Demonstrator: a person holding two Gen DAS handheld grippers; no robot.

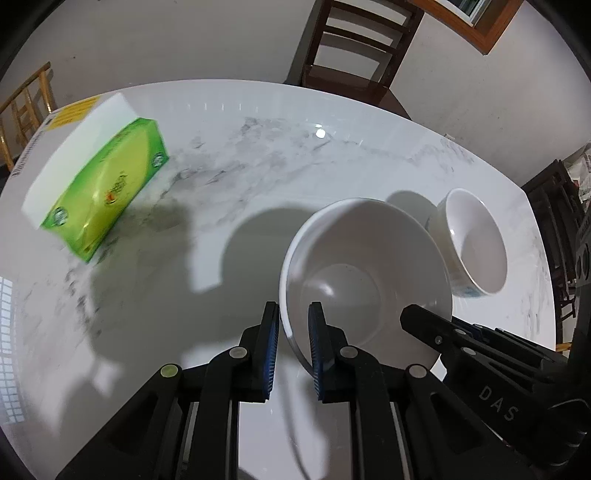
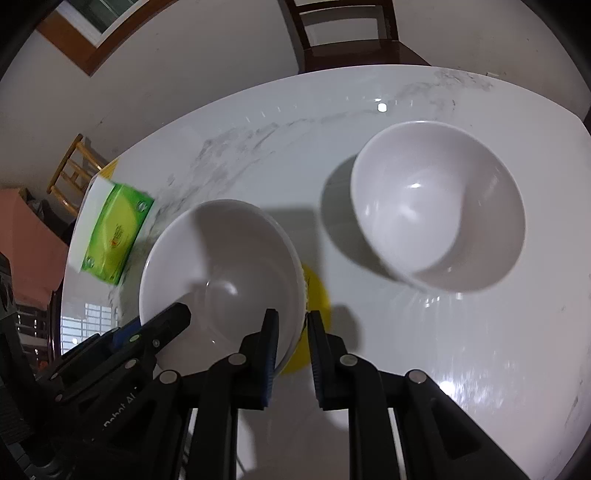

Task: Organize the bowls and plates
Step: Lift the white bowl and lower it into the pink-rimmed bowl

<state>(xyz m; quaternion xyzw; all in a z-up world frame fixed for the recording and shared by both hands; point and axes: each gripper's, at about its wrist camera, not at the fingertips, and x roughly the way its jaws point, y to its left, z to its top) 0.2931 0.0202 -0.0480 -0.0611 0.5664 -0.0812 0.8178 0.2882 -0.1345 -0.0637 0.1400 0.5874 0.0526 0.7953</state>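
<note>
A large white bowl (image 1: pixel 364 277) (image 2: pixel 221 266) sits near the front of the marble table (image 1: pixel 258 155). My left gripper (image 1: pixel 293 314) pinches its left rim between the blue pads, one finger inside and one outside. My right gripper (image 2: pixel 293 321) clamps the opposite rim the same way. Each gripper also shows in the other's view: the right gripper (image 1: pixel 417 317) and the left gripper (image 2: pixel 177 314). Something yellow (image 2: pixel 316 295) peeks out from under the large bowl on its right side. A smaller white bowl (image 1: pixel 472 240) (image 2: pixel 439 210) stands to the right, apart from it.
A green tissue box (image 1: pixel 107 188) (image 2: pixel 116 232) lies at the table's left, beside a white carton (image 1: pixel 74 140). A dark wooden chair (image 1: pixel 354 48) (image 2: pixel 343 26) stands behind the far edge. Bare marble (image 2: pixel 480 350) stretches in front of the smaller bowl.
</note>
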